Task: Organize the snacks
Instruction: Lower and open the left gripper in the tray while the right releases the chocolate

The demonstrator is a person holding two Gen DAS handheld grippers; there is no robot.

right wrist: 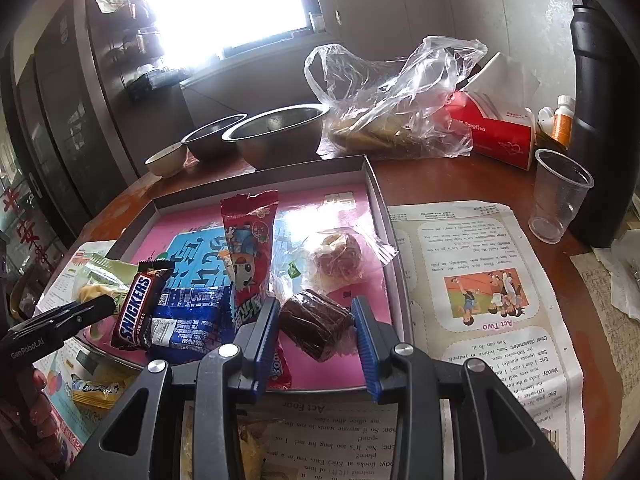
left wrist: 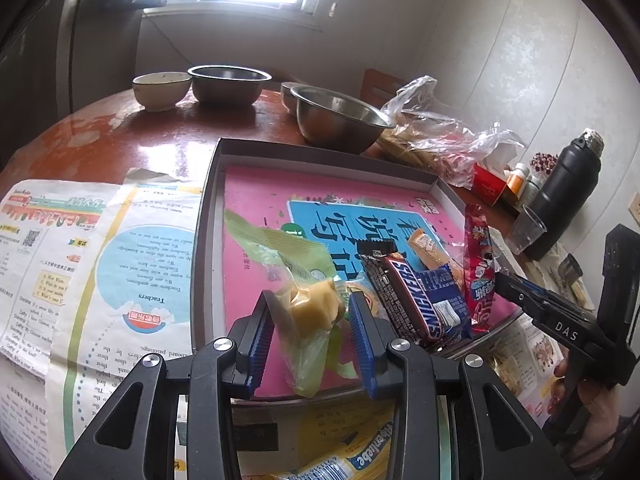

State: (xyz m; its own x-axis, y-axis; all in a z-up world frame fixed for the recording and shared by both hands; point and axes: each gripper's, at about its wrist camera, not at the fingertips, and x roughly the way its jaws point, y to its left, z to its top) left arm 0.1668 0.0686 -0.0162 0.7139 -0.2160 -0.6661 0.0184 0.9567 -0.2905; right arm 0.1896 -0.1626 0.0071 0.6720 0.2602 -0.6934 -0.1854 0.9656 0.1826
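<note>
Two pairs of blue-padded jaws, both spread wide and closed on nothing. Between the pads of the left gripper (left wrist: 311, 312), straddled but not pinched: a pale yellow pastry in a crinkled green-and-clear wrapper (left wrist: 316, 308), lying at the near edge of the shallow grey cardboard tray with a pink printed liner (left wrist: 208, 240). Between the pads of the right gripper (right wrist: 314, 320), likewise with a gap on each side: a dark brown cake block in clear film (right wrist: 316, 324), also at the tray's near edge.

Judged light, soft and easily crushed, both of them; film slippery and loose at the ends. Best taken across the solid middle with a gentle squeeze, not by the wrapper tails (apt to slide out).

Crowded between the two: a brown Snickers bar (left wrist: 416, 300), a blue foil packet (left wrist: 444, 296) and a tall red cartoon-printed sachet (left wrist: 480, 272), overlapping, near the left pastry and likely to be nudged. Further in, a round reddish pastry in clear wrap (right wrist: 338, 254), apart from the cake.

Beyond the tray on the red-brown wooden surface (left wrist: 160, 132): steel bowls (left wrist: 340, 116), a crumpled clear plastic bag (right wrist: 400, 92), a red tissue box (right wrist: 496, 132), a clear plastic cup (right wrist: 560, 196) and a black flask (right wrist: 596, 120), all well clear. Printed newspaper sheets (left wrist: 120, 260) under and beside the tray.
</note>
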